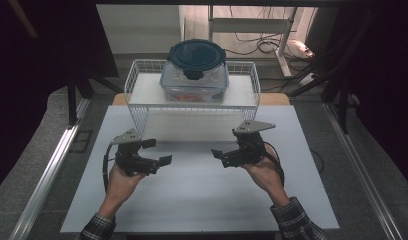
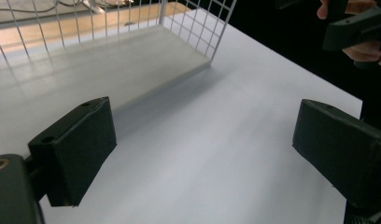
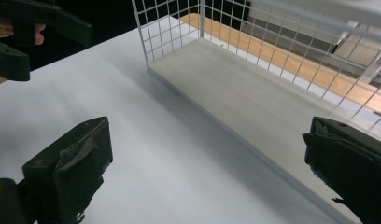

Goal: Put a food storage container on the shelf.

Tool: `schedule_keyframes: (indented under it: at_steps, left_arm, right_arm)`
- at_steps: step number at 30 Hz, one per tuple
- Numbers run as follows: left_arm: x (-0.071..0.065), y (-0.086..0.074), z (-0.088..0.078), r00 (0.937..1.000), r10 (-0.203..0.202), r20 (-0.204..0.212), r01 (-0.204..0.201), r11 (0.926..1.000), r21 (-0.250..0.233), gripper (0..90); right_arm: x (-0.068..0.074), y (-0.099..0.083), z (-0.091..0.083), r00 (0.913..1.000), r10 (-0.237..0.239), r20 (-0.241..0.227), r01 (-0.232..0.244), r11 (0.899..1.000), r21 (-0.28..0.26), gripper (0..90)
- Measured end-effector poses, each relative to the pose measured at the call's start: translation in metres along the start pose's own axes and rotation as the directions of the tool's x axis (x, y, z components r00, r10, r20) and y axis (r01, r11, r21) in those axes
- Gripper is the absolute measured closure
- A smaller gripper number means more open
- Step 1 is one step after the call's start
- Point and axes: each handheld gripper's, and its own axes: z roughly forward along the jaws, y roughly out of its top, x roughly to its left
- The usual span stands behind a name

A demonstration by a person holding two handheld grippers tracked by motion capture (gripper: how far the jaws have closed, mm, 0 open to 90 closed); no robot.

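Holding left hand-held gripper (image 1: 159,151) and right hand-held gripper (image 1: 227,148) low over white matte desk (image 1: 192,200), jaws wide, nothing between. Food container (image 1: 194,75), clear box under dark round lid, sits atop white wire rack (image 1: 137,107) ahead. Contents possibly orange food, unclear. My approach: raise both evenly, pinch smooth plastic sides symmetrically.

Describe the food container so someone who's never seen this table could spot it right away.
At the far end of the white table stands a white wire rack. On its top shelf sits the clear plastic container with a dark round clip lid, the sole item on the rack.
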Motion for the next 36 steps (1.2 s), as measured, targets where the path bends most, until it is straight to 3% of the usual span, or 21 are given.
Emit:
schedule_keyframes:
  at_steps: [6,15,23,27,30,36]
  left_arm:
    - [-0.007,-0.018,-0.001,0.9998,0.019,0.0,-0.019,0.9993,0.031,5.7]
    - [-0.015,-0.044,-0.003,0.9997,0.018,-0.013,-0.017,0.9974,0.069,1.7]
    - [-0.016,-0.067,-0.012,0.9983,0.023,-0.053,-0.02,0.9982,0.057,1.5]
    - [-0.016,-0.079,-0.014,0.9954,0.035,-0.089,-0.028,0.9969,0.073,1.3]
    - [-0.016,-0.088,-0.013,0.9939,0.039,-0.103,-0.03,0.995,0.096,1.3]
    - [-0.021,-0.101,-0.003,0.9909,0.077,-0.11,-0.058,0.9833,0.172,0.7]
  right_arm:
    - [0.003,-0.019,0.0,0.9997,-0.004,0.024,0.004,1.0,0.023,0.1]
    - [0.011,-0.05,0.0,0.9999,-0.004,0.014,0.003,0.999,0.047,0.0]
    - [0.017,-0.069,-0.007,0.9999,0.01,0.01,-0.01,0.998,0.055,0.0]
    - [0.02,-0.081,-0.009,0.9997,0.019,0.011,-0.02,0.998,0.059,0.0]
    - [0.021,-0.091,-0.01,0.9995,0.025,0.018,-0.027,0.997,0.073,0.0]
    - [0.022,-0.11,-0.008,0.9989,0.036,0.03,-0.039,0.993,0.111,0.0]
